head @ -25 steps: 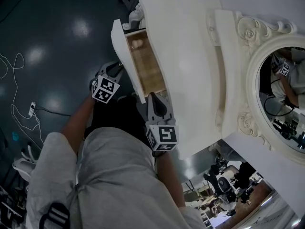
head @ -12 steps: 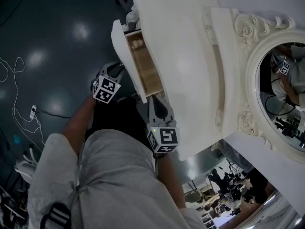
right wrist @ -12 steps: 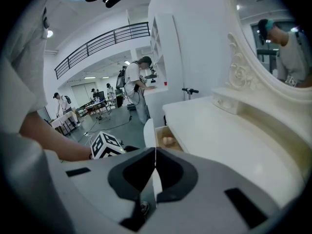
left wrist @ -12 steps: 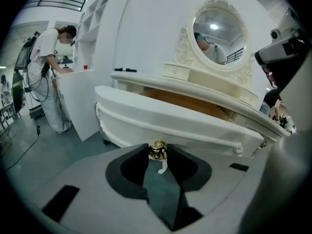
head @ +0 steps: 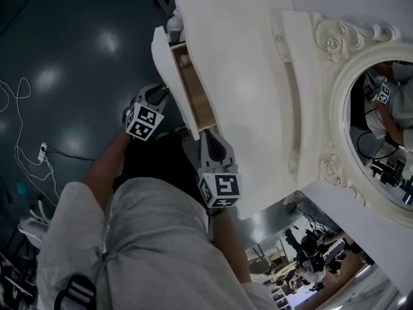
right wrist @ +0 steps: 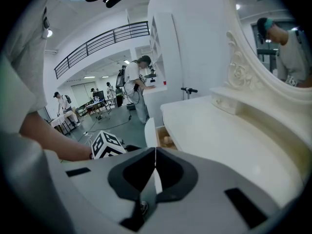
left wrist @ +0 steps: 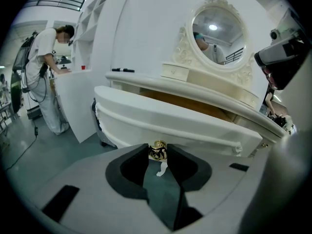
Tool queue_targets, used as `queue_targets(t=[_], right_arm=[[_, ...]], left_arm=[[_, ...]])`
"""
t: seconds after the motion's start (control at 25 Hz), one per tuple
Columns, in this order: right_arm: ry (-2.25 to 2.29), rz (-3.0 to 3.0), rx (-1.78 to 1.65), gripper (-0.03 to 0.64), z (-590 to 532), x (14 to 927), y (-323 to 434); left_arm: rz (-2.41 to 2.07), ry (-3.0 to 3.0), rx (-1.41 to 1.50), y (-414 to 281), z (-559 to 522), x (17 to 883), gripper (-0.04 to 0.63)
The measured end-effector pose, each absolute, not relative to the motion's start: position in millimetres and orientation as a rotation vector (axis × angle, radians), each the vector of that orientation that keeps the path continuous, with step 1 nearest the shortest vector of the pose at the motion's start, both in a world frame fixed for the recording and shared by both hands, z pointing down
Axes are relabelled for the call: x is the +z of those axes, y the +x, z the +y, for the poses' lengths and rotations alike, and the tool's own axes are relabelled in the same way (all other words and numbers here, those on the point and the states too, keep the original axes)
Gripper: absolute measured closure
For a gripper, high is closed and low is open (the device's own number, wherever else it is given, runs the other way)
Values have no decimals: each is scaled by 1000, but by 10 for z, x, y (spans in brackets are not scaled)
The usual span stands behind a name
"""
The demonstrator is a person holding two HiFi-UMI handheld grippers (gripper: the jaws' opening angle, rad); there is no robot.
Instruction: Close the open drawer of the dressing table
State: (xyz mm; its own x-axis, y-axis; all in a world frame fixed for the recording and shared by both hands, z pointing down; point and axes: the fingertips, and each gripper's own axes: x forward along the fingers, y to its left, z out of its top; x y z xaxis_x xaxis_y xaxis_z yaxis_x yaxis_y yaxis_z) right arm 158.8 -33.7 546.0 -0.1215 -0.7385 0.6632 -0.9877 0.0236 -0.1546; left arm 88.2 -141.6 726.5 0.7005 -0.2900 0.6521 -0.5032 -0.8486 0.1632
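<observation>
Drawer (head: 193,90) of the desk (head: 251,76) stands part-way out, its wooden inside showing between the white front panel and the desk top. My left tongs (left wrist: 158,149) are at that front panel, clamped on the drawer knob (left wrist: 158,154). The gold knob fills the gap between the two dark tips, with a pad against each side. My right tongs (right wrist: 155,154) are together, tip to tip. They sit just beside the near end of the drawer, close under the desk's front edge and apart from the knob.

Head view: both tongs are seen from above, the left at the middle of the drawer front and the right at its end. A round mirror (head: 381,128) in a carved frame stands at the back of the desk. A white cable (head: 19,128) lies on the dark floor. The knob is hidden here behind the front panel.

Left gripper view: the only one showing the knob and the grip on it. It also shows a person (left wrist: 48,67) bent over a white counter beyond the desk.

Right gripper view: looks along the drawer opening to a small pale object (right wrist: 167,141) inside, at the end away from my right tongs. I cannot tell what it is.
</observation>
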Motion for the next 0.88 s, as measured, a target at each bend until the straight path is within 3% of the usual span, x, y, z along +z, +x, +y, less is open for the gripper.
queue_targets(t=[0.88], right_arm=[[1745,-1901,856,601,-319,5518,1758]], left_arm=[[-648,2585,868,1130,-1465,7262,473]])
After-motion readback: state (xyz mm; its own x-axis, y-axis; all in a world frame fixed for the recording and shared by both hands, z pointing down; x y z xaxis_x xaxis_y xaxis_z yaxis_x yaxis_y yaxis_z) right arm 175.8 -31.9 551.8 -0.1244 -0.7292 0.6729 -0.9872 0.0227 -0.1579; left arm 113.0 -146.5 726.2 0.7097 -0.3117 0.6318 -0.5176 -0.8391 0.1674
